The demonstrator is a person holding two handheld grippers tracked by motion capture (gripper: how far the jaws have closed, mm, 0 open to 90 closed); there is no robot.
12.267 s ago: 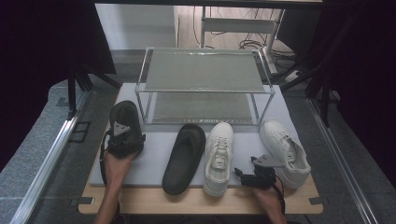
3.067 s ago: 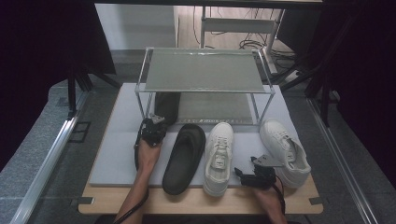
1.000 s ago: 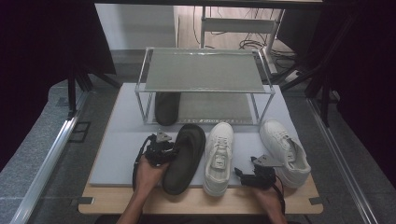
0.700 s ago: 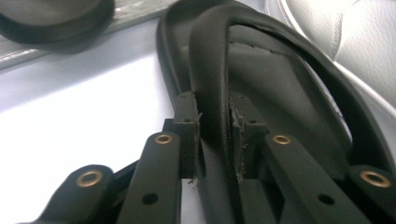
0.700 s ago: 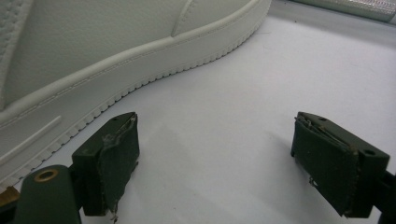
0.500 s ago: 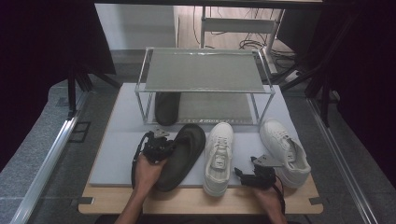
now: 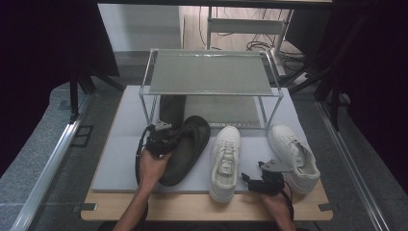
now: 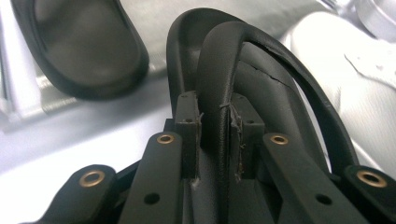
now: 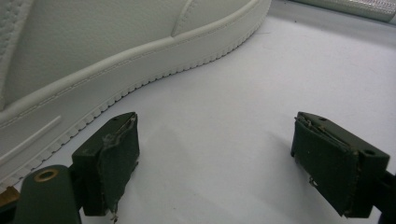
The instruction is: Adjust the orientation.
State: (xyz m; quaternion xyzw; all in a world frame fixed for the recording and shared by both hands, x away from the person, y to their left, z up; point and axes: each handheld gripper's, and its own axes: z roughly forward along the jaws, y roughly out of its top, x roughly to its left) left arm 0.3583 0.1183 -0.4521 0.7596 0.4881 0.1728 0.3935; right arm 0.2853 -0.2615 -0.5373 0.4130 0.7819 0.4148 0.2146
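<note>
The black slipper (image 7: 185, 149) sits tilted above the grey mat (image 7: 120, 144), its toe end pointing toward the rack (image 7: 209, 72) and lying just in front of the lower shelf. The left gripper (image 7: 161, 139) has it by the strap: in the left gripper view the 2 pads press on either side of the strap (image 8: 219, 93), having just been closing on it. The left hand (image 7: 151, 168) comes in from the bottom edge beneath the slipper.

A 2nd black slipper (image 7: 172, 109) lies on the rack's lower shelf, just behind the held one.

To the right of the held slipper lies a white sneaker (image 7: 225, 161) on the mat, toe toward the rack. Further right is another white sneaker (image 7: 293, 156), angled a little. Between the 2 sneakers, near the front edge of the mat, rests the right gripper (image 7: 250, 179); its jaws stand wide apart with only bare mat between them, and a white sole (image 9: 116, 51) runs just beside the left jaw.
</note>
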